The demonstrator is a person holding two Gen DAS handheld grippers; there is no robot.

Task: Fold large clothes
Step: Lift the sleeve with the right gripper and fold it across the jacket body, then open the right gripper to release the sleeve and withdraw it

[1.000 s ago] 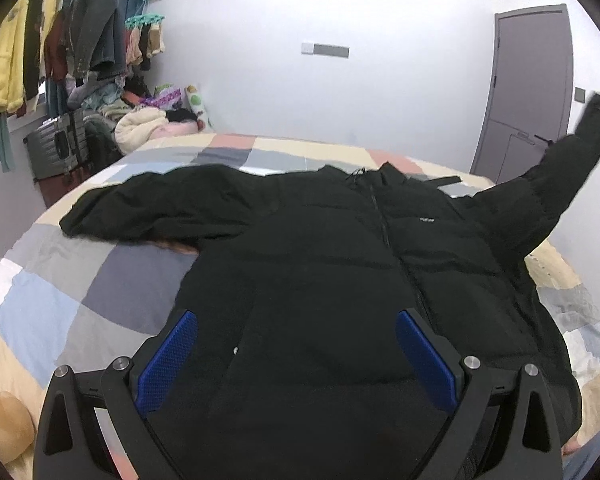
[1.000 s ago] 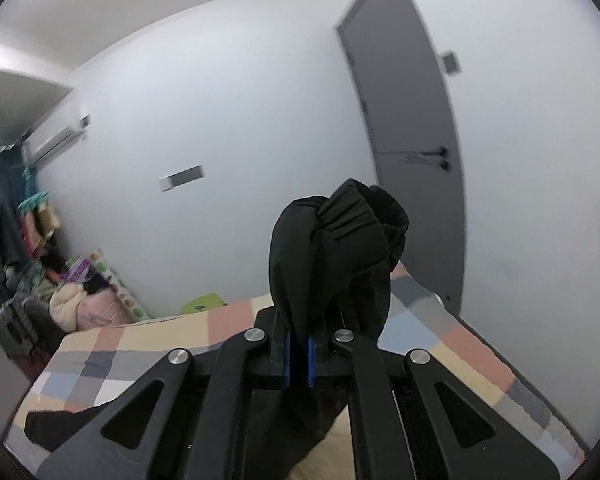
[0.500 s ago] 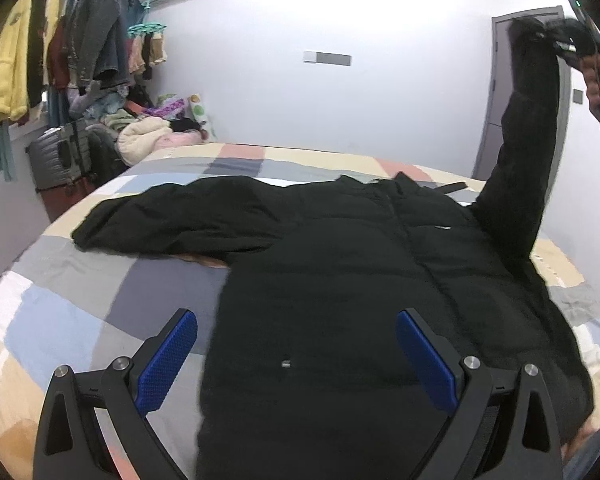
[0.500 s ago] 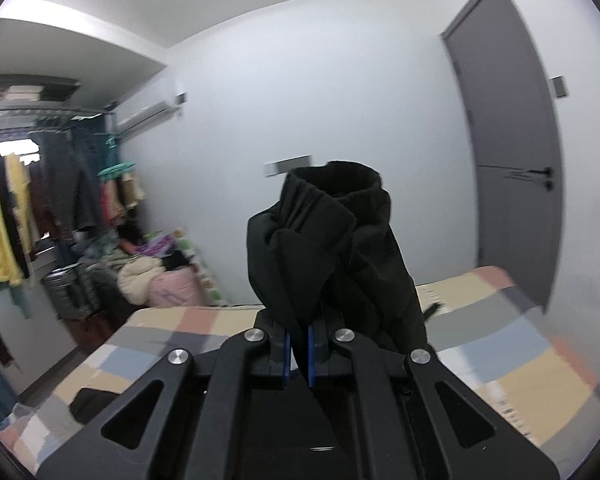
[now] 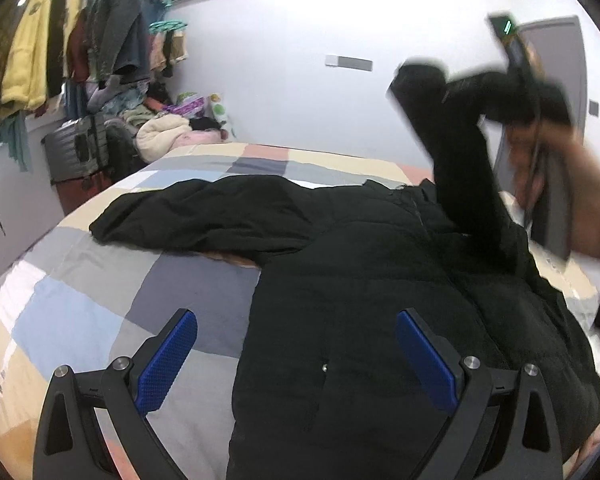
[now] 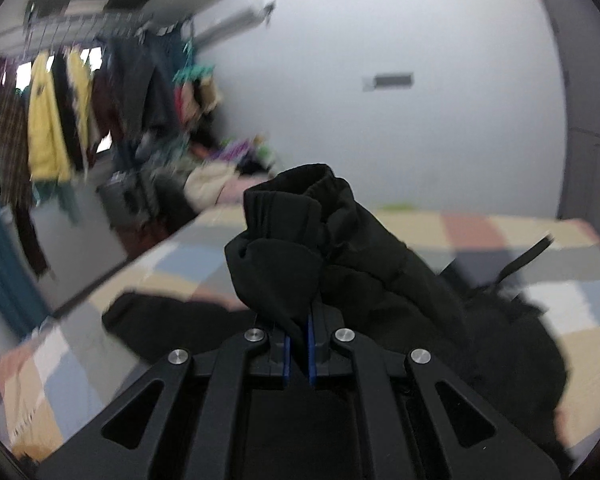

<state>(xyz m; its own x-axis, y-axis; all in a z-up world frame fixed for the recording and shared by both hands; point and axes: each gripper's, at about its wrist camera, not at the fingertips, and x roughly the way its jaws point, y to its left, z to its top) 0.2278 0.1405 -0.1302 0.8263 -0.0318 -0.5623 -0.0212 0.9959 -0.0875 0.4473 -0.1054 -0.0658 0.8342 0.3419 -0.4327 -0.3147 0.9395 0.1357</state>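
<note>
A large black puffer jacket lies front up on the patchwork bed. Its left sleeve lies stretched out to the left. My right gripper is shut on the cuff of the right sleeve and holds it high above the jacket's body; in the left wrist view the lifted sleeve rises at the upper right. My left gripper is open and empty, hovering just above the jacket's lower hem.
A rack of hanging clothes and a suitcase stand at the left wall, with a pile of clothes in the corner. A grey door is at the right. The bedspread lies bare left of the jacket.
My right gripper has swung the held sleeve from out at the right, up and over towards the left above the jacket. My left gripper stays open over the hem.
</note>
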